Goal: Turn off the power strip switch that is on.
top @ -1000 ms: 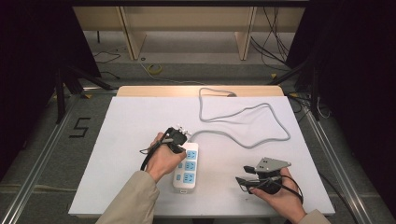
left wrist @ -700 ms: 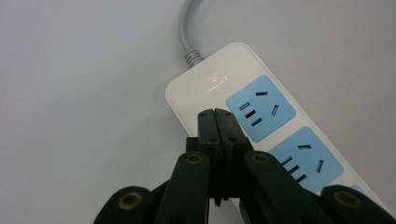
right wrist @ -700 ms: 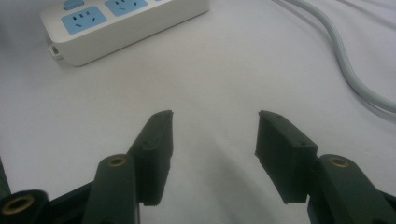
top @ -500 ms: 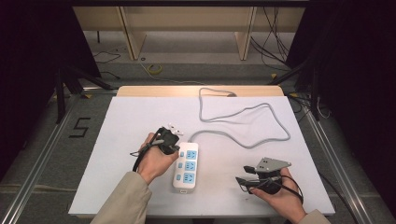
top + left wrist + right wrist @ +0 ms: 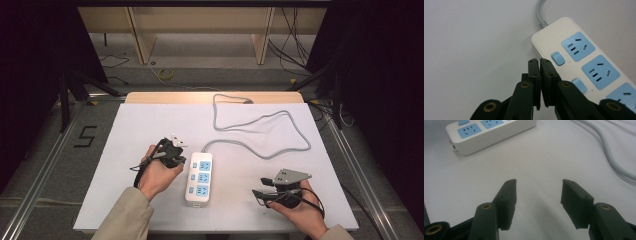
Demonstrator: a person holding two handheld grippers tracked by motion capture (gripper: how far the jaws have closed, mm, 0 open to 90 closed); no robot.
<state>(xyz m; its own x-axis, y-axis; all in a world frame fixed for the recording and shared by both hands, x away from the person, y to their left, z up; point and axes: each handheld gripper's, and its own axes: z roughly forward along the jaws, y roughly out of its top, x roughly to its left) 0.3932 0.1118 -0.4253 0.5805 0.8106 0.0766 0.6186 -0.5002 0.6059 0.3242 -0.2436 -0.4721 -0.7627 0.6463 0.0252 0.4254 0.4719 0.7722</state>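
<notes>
Where cloth lies smooth, glossy oblong power strip [image 5: 199, 178]

I see a white tabletop [image 5: 150, 125] with a wooden edge [image 5: 165, 97] at its far side, a black numeral 5 [image 5: 85, 136] marked on the grey floor to its left, and a yellow cable coil [image 5: 166, 74] beyond near wooden panels [image 5: 139, 32].
</notes>
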